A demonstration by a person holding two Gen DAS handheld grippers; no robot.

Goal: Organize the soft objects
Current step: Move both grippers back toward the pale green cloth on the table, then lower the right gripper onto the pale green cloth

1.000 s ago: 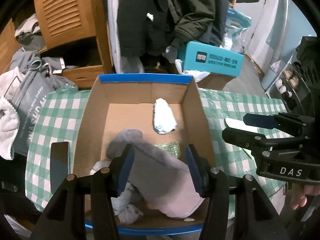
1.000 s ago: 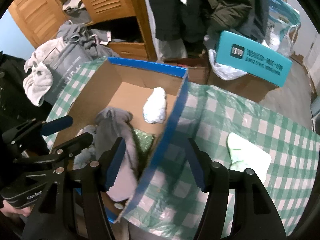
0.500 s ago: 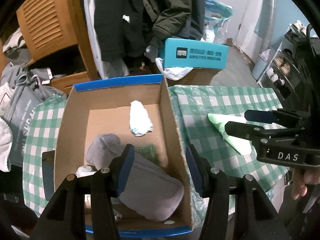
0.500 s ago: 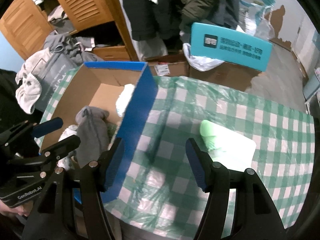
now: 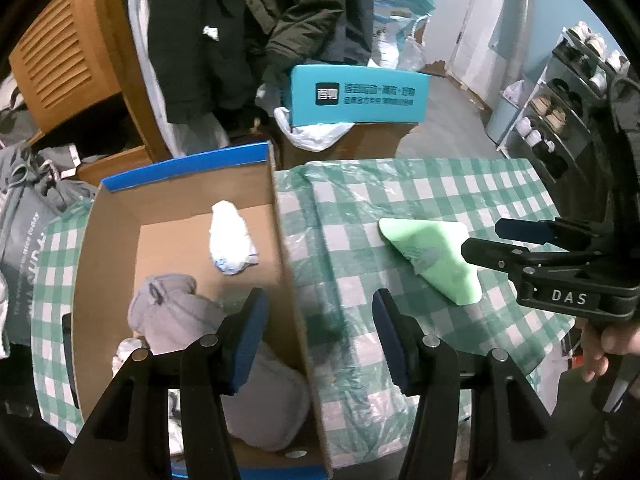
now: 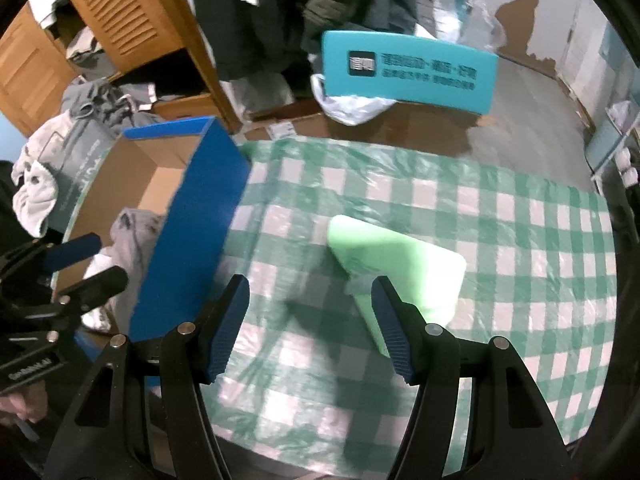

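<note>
A cardboard box (image 5: 280, 216) with a blue rim stands at the left on the checked tablecloth (image 5: 400, 184). In it lie a white bundle (image 5: 232, 240) and a grey soft piece (image 5: 176, 316). My left gripper (image 5: 318, 308) hovers open over the box's right wall, holding nothing. A folded pale green cloth (image 5: 432, 260) lies flat on the tablecloth to the right. My right gripper (image 6: 310, 292) is open above the tablecloth (image 6: 520, 220), with the green cloth (image 6: 396, 264) just past its right finger. The box's blue wall (image 6: 192, 240) is at its left.
A teal carton (image 5: 360, 96) sits on brown boxes behind the table. Dark coats hang beside a wooden louvred cabinet (image 5: 64, 64). Grey bags and clothes are piled at the left (image 5: 28, 208). A shoe rack (image 5: 560, 112) stands at the right. A hand (image 5: 604, 348) holds the right gripper.
Both grippers have moved right, away from the box's inside. The left one now stands over the box's right wall, the right one over the tablecloth near the green cloth.
</note>
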